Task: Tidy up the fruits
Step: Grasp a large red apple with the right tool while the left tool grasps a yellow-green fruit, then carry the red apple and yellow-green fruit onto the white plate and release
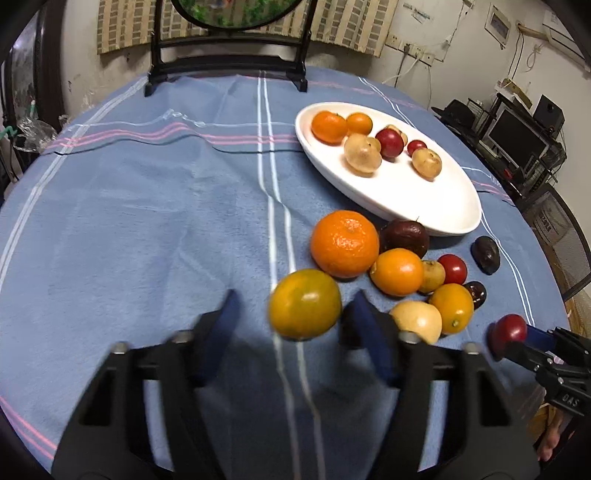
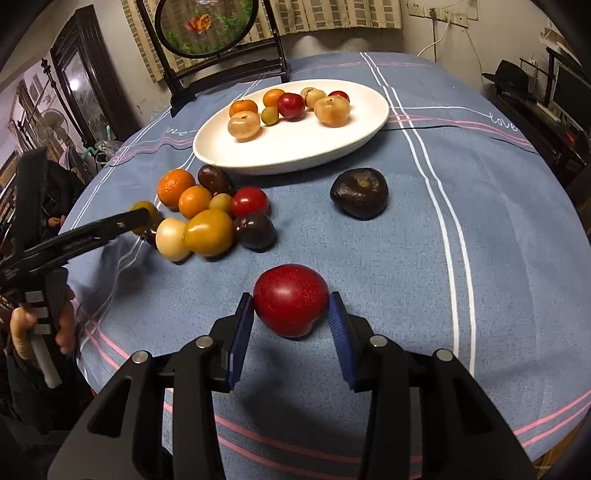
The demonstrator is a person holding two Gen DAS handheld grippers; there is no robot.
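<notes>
A green-tinged orange [image 1: 304, 303] lies on the blue cloth between the fingers of my left gripper [image 1: 295, 306]. The right pad is close against it and the left pad stands a little apart, so the gripper is open. My right gripper [image 2: 290, 308] is shut on a red plum [image 2: 290, 298], with both blue pads pressing its sides just above the cloth. The left wrist view shows that plum [image 1: 509, 328] at its lower right. A white oval plate [image 2: 295, 147] behind holds several oranges, pale fruits and red plums. More loose fruits [image 1: 397, 271] are piled in front of it.
A dark purple fruit [image 2: 359, 192] lies alone right of the pile. A black stand with a round panel [image 2: 207, 33] rises at the table's far edge. A person's hand [image 2: 62, 325] holds the left gripper's handle. Shelves with a monitor [image 1: 517, 138] stand past the right edge.
</notes>
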